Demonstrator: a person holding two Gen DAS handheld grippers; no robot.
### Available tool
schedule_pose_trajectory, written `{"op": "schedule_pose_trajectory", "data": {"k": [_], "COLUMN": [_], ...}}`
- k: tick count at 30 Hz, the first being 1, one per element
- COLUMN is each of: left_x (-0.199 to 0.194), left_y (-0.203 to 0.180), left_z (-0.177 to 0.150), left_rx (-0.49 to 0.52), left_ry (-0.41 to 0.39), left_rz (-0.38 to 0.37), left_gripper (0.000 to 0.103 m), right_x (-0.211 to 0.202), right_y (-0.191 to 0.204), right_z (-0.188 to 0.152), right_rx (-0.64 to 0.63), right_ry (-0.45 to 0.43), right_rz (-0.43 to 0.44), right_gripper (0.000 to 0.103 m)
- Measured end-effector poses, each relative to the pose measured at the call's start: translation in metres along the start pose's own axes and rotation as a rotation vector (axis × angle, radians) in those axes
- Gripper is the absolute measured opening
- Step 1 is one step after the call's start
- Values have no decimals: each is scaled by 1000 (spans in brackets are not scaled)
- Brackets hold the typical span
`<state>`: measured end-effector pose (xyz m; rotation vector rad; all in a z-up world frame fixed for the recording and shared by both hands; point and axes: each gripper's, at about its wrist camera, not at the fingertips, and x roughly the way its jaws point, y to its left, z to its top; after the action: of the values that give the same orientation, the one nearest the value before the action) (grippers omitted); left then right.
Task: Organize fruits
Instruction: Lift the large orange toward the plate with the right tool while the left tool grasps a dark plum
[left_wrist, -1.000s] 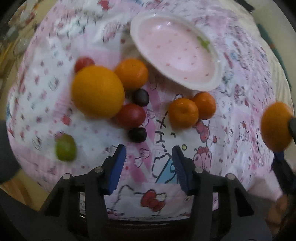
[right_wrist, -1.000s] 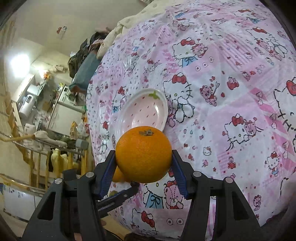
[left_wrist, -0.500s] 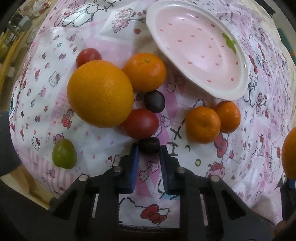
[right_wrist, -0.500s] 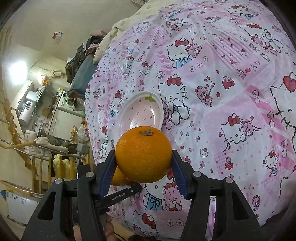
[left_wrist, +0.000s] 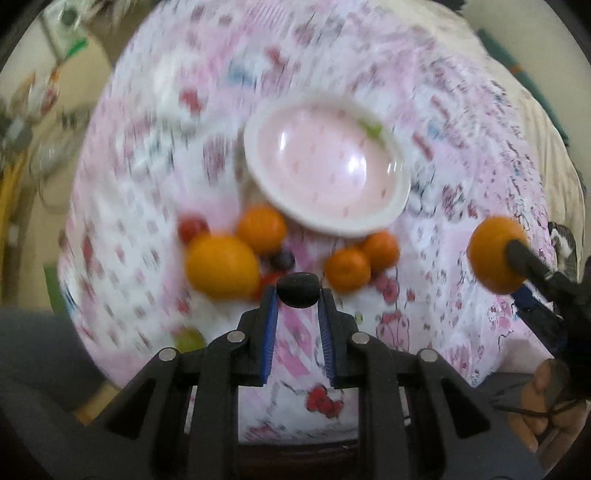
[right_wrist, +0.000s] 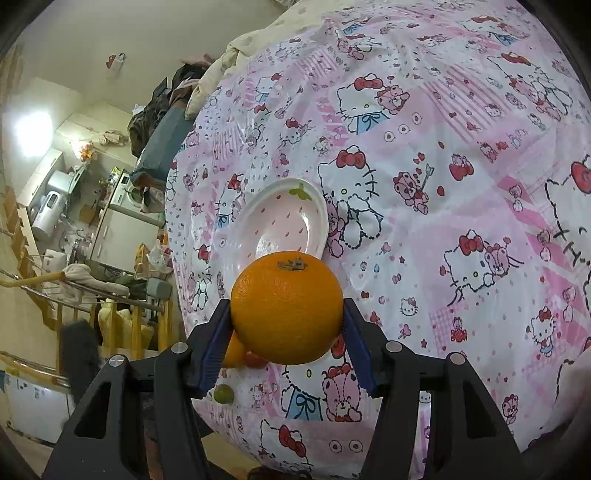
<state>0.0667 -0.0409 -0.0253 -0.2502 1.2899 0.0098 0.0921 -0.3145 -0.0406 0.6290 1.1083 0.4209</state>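
Note:
My left gripper (left_wrist: 296, 295) is shut on a small dark grape (left_wrist: 297, 290) and holds it above the pink cartoon-print cloth (left_wrist: 443, 288). Beyond it lie a large orange (left_wrist: 221, 264), three tangerines (left_wrist: 261, 229) (left_wrist: 347, 268) (left_wrist: 380, 248), a red tomato (left_wrist: 192, 229), another dark grape (left_wrist: 282, 259) and a green fruit (left_wrist: 189, 339). The pink plate (left_wrist: 325, 173) sits empty behind them. My right gripper (right_wrist: 286, 325) is shut on an orange (right_wrist: 288, 308), held in the air in front of the plate (right_wrist: 284, 225); it also shows in the left wrist view (left_wrist: 496, 254).
The left wrist view is motion-blurred. The cloth-covered table drops off at its left edge (right_wrist: 177, 266), with room clutter and a wooden rail (right_wrist: 44, 277) below. A cream blanket (right_wrist: 251, 37) lies at the far side.
My left gripper closed on the dark grape and lifted it off the cloth, pulling back from the fruit. The right gripper kept its orange, nearly still.

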Motion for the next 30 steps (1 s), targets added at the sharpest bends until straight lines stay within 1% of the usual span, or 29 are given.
{"op": "schedule_pose_trajectory", "data": {"k": [1, 3, 7, 11, 13, 15, 16, 19, 23, 25, 28, 30], "left_x": [-6, -9, -4, 11, 16, 24, 26, 41, 55, 58, 67, 71], "left_y": [1, 5, 11, 12, 14, 14, 16, 21, 22, 25, 32, 34], "left_z": [7, 22, 47, 72, 85, 97, 101, 112, 122, 125, 130, 133], "left_rx": [25, 56, 100, 121, 134, 155, 153, 130, 120, 108, 81, 80], "left_ry": [-28, -56, -75, -86, -116, -134, -132, -98, -79, -81, -51, -49], "left_rz": [15, 34, 54, 28, 48, 75, 75, 40, 18, 19, 14, 26], "left_gripper": [18, 18, 18, 18, 18, 18, 18, 18, 18, 18, 18, 18], "right_x": [1, 2, 10, 31, 46, 61, 70, 96, 131, 148, 172, 187], "right_y": [3, 10, 24, 32, 38, 46, 48, 48, 50, 55, 62, 65], "right_z": [2, 7, 21, 38, 47, 55, 59, 71, 84, 87, 88, 88], "right_rx": [-6, -18, -55, -77, -113, -185, -219, -263, -334, -392, -484, -538], "right_ry": [1, -2, -12, 14, 26, 29, 32, 60, 95, 118, 145, 152], "right_rz": [-5, -9, -15, -11, -33, -90, -117, -151, -191, -200, -214, -245], "right_gripper": [60, 60, 60, 60, 60, 60, 60, 60, 60, 60, 60, 60]}}
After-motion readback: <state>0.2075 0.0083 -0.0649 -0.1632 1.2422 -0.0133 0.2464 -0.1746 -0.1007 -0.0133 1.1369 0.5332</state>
